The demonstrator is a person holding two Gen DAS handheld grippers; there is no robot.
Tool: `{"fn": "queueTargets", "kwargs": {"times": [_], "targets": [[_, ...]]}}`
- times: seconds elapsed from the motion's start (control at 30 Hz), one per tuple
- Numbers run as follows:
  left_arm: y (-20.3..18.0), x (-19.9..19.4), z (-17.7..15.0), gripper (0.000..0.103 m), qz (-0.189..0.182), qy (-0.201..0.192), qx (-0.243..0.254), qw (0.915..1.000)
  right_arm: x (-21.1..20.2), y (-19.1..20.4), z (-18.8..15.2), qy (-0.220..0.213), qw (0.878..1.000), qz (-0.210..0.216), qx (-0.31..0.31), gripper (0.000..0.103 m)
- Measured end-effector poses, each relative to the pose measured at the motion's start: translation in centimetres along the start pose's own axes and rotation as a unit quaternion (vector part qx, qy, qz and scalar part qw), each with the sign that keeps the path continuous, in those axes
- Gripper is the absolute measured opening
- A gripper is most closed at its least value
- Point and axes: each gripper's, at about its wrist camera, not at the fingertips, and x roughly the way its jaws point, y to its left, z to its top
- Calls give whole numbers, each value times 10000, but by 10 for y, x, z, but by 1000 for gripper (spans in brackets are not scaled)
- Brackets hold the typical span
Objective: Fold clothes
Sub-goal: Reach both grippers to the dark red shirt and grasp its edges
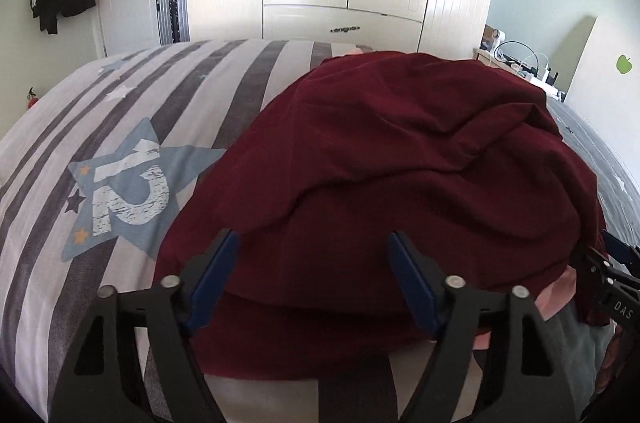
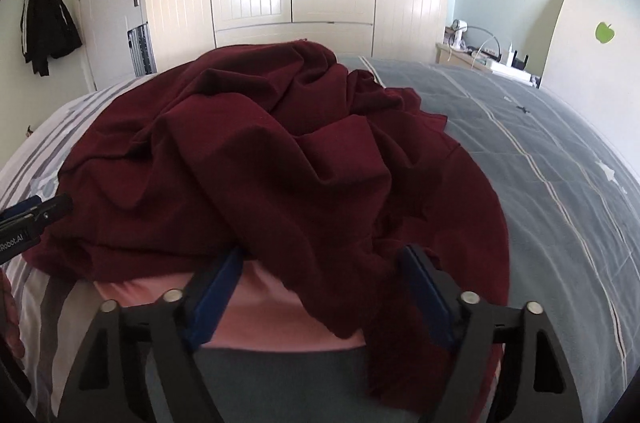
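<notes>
Maroon garment (image 1: 400, 163) lies crumpled in a heap on the bed (image 1: 80, 127), partly covering a pink garment (image 2: 256, 311) beneath its near edge. Left tongs (image 1: 312, 243) stand wide open over the near left part of the heap, gripping nothing. Right tongs (image 2: 324, 259) stand wide open at the near edge, holding nothing.

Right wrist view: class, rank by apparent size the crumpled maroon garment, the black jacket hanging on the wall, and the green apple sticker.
1. Crumpled maroon garment, though nearness to the camera enlarges it.
2. Black jacket hanging on the wall.
3. Green apple sticker.
</notes>
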Motion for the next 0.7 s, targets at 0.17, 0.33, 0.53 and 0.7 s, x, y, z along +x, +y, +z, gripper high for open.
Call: {"fn": "queueTargets", "kwargs": {"times": [0.17, 0.33, 0.53, 0.7], "targets": [[-6, 8, -2, 0, -47, 339, 241, 9991, 6, -1, 9, 126, 9997, 133, 157, 26], [-4, -26, -8, 0, -218, 170, 465, 9985, 12, -2, 19, 252, 9988, 266, 315, 9], [5, -99, -25, 0, -498, -132, 441, 9977, -23, -8, 16, 178, 9980, 480, 367, 8], [8, -188, -65, 0, -701, -291, 505, 9958, -101, -10, -24, 52, 9974, 681, 236, 3]]}}
